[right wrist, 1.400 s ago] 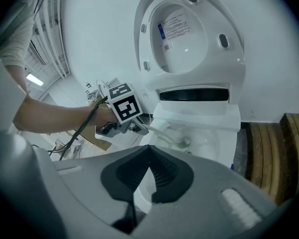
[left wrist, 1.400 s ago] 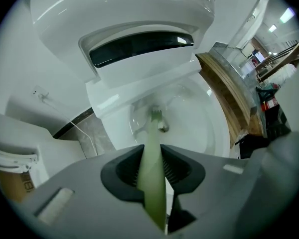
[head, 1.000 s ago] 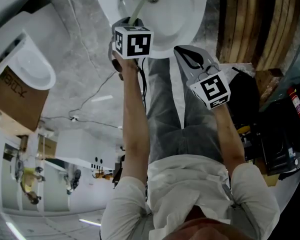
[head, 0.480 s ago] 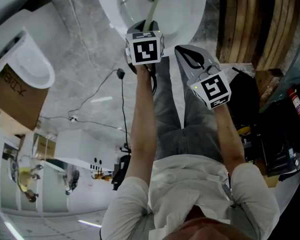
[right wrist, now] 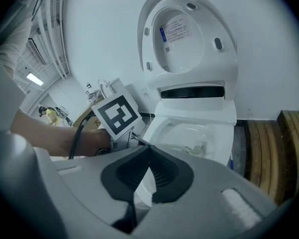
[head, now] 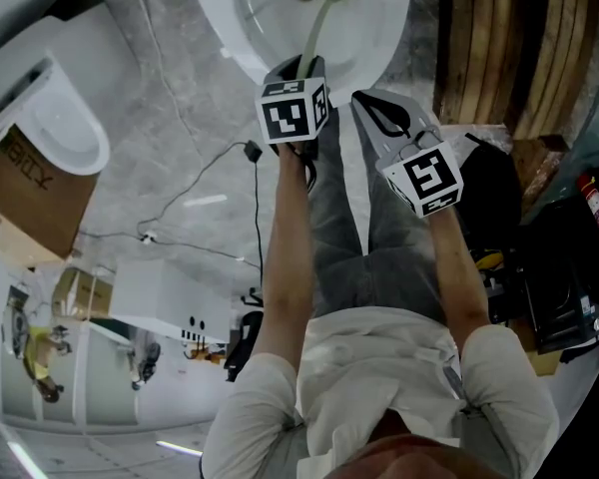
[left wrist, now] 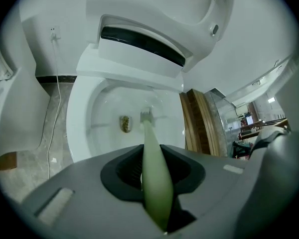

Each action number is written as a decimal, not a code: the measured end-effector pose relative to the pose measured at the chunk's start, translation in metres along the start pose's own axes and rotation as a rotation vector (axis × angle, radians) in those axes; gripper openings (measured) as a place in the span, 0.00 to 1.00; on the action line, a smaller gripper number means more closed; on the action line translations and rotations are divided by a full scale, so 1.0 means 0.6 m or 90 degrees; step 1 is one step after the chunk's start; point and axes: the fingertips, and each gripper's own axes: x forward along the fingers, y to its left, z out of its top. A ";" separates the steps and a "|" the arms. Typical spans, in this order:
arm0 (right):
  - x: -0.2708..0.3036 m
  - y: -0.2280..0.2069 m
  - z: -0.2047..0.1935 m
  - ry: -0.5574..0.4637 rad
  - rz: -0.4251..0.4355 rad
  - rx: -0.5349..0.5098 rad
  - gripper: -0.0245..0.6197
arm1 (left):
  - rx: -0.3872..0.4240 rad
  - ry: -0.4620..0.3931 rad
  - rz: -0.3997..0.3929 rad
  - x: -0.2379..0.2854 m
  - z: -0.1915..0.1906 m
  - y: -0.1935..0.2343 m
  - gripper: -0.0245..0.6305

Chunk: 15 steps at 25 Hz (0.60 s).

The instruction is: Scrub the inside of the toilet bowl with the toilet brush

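- Head view: the left gripper is clamped on the pale green handle of the toilet brush. The brush reaches into the white toilet bowl. The right gripper is held just beside the left, outside the bowl.
- Left gripper view: the jaws pinch the brush handle. The bristle head sits inside the bowl, beside a brownish patch. The lid stands raised.
- Right gripper view: the jaws are pressed together with nothing between them. The left gripper's marker cube shows left of the bowl.
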 end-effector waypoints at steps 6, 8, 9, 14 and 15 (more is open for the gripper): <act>-0.003 0.008 -0.007 -0.002 0.001 -0.002 0.04 | 0.038 0.019 -0.005 -0.014 -0.041 -0.013 0.21; -0.005 0.010 -0.009 -0.003 0.000 -0.002 0.04 | 0.061 0.031 -0.004 -0.022 -0.058 -0.017 0.21; -0.006 0.010 -0.010 -0.003 0.001 -0.002 0.04 | 0.075 0.036 -0.002 -0.027 -0.067 -0.019 0.21; -0.008 0.010 -0.013 -0.002 0.001 -0.002 0.04 | 0.128 0.063 0.008 -0.051 -0.108 -0.018 0.21; -0.007 0.010 -0.014 -0.001 0.000 -0.002 0.04 | 0.135 0.071 0.009 -0.056 -0.116 -0.016 0.21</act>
